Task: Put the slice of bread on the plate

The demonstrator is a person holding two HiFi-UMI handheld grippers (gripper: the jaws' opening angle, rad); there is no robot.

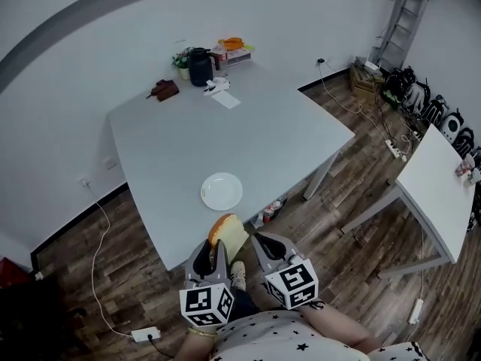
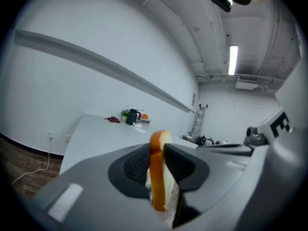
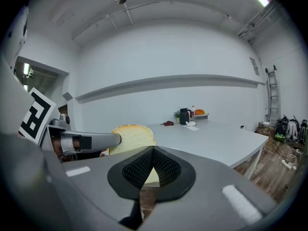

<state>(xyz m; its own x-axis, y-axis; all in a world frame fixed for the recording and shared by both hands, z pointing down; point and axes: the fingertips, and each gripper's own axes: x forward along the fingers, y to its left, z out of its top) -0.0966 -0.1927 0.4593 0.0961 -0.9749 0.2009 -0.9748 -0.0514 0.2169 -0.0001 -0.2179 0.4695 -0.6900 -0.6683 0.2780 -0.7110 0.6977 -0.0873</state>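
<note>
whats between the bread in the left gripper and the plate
Nothing: in the head view only a bare strip of table separates the slice of bread from the plate.

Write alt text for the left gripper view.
A slice of bread stands on edge, clamped between the left tongs. Beyond it lies a grey table with a dark jug at its far end.

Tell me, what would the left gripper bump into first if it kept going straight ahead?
Probably the white plate. The left gripper, carrying the bread slice in its jaws, points across the table's near corner toward it. Height is hard to judge, so the bread could touch the table first.
</note>
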